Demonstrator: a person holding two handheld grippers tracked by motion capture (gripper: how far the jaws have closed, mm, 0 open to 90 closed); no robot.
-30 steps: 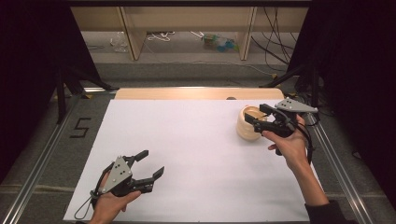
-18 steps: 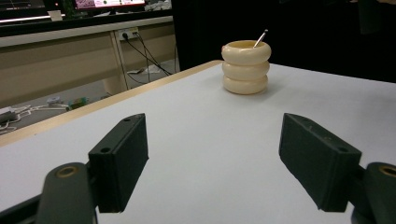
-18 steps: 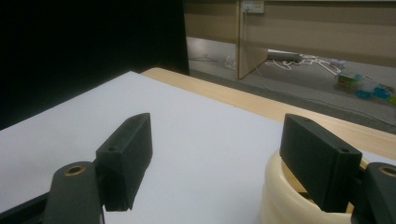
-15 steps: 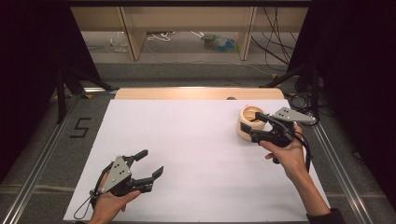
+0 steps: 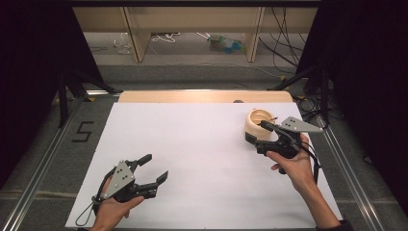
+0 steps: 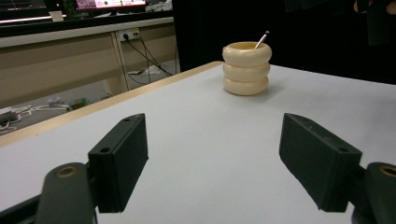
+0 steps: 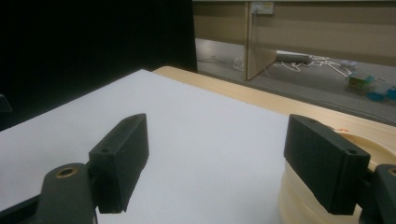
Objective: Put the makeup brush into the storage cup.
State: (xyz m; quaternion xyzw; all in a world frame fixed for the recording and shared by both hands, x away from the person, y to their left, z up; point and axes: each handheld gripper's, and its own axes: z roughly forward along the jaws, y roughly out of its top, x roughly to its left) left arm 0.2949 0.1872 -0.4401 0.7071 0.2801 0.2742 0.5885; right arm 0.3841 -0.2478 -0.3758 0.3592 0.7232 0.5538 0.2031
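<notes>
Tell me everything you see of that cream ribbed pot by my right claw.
The cream pot looks like three stacked rounded rings, matte, perhaps plastic or ceramic. It stands upright with its mouth open near the white mat's far right corner. A thin stick leans out of it. The right claw, open, sits close against its near side; contact is unclear.

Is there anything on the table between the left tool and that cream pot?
No. In the left gripper view, bare white table stretches from the open left tool to the cream pot. The high view shows the same.
</notes>
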